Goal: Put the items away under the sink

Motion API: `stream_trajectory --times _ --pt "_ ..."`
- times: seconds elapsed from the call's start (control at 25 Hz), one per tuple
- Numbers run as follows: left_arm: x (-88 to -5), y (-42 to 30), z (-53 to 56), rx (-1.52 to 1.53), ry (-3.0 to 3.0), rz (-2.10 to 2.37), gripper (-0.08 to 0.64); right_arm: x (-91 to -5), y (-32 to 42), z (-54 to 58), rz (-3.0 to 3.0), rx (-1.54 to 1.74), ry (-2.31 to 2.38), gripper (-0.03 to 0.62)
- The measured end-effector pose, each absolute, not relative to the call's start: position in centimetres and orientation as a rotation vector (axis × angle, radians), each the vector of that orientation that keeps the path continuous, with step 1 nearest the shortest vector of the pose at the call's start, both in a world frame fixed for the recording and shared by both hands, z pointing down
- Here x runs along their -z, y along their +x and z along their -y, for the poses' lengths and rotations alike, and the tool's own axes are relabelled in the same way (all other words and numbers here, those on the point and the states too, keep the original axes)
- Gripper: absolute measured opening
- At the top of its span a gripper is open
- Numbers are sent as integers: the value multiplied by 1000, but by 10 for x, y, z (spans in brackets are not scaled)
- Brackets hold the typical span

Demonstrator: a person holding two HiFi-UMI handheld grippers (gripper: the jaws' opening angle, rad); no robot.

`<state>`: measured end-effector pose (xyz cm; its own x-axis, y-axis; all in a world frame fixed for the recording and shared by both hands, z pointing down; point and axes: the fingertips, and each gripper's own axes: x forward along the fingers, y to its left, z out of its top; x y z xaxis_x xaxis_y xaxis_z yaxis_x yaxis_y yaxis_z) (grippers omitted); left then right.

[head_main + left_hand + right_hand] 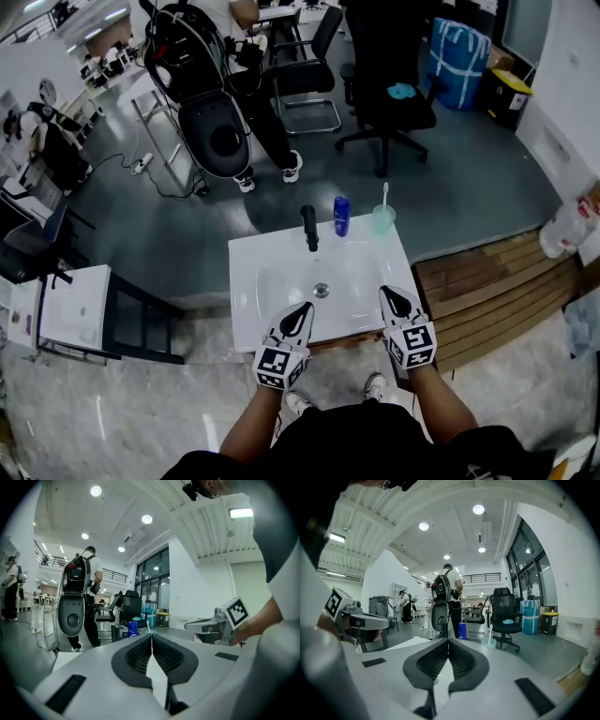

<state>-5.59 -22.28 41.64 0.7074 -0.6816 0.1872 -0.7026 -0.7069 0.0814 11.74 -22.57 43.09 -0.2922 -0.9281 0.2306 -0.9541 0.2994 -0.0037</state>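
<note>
items to stow, a blue bottle (341, 216) and a toothbrush cup (383, 219), stand on the sink's (267, 281) back rim beside the faucet (309, 228), while the left gripper (301, 311) and right gripper (393, 298) hover at its front edge, jaws pressed together and empty, apparently readying to reach.

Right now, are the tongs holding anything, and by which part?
Nothing is held: the left tongs and the right tongs are both shut and empty.

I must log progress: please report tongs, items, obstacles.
Shut and empty: left tongs, right tongs, over sink front. On back rim, untouched: blue bottle, toothbrush cup. Near bottle: faucet, nothing else.
</note>
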Motion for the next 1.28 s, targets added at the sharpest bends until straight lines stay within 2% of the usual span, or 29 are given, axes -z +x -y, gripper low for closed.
stream_trajectory --times 0.52,0.68,1.0,1.28 --pt "-448 -43 281 -277 2726 1166 21 -481 165 322 2264 -229 1784 30" --pt "-454 -35 290 -293 2717 1164 21 -496 187 350 2212 -263 1814 95" --pt "-465 -25 295 -327 2693 1181 21 -544 222 412 2158 -429 1835 303" --pt "-472 -36 292 -365 2657 1221 21 -572 227 462 2134 -464 1798 375"
